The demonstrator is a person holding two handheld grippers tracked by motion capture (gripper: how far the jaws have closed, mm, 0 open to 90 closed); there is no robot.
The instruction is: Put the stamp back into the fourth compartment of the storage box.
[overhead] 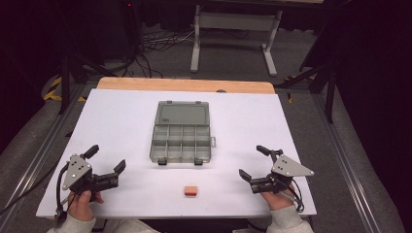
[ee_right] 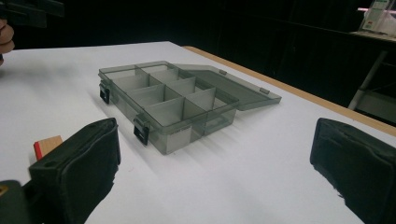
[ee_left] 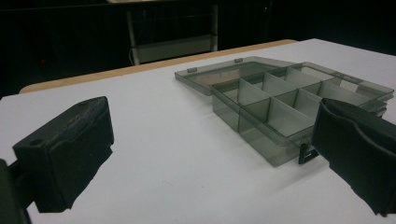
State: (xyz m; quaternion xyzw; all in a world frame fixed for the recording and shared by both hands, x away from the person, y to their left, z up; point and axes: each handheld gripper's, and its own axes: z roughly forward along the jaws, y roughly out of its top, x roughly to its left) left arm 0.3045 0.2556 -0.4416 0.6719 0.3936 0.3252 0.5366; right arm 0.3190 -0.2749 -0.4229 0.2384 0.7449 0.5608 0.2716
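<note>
The small block [overhead: 191, 191], orange-tan with a red side, lies flat on the white surface [overhead: 121, 126] near its front edge, about midway between the two grippers and touching neither. In the right gripper view a corner of it [ee_right: 45, 145] peeks out just behind that gripper's left-hand jaw.

Beyond the block, toward the middle of the surface, sits the compartment box [overhead: 181, 143], a smoky see-through case divided into two rows of small cells. Its lid [overhead: 183, 114] is thrown fully back and lies flat on the far side. Two dark latches hang at the front wall, facing the block. The box and the block are well apart.

The left gripper [overhead: 107, 165] rests low at the front left of the surface, held in a hand [overhead: 82, 201], jaws standing wide apart with nothing between them. The right gripper [overhead: 252, 162] sits at the front right in the other hand [overhead: 279, 199], its jaws likewise spread wide and empty. Both grippers point inward toward the box.
</note>
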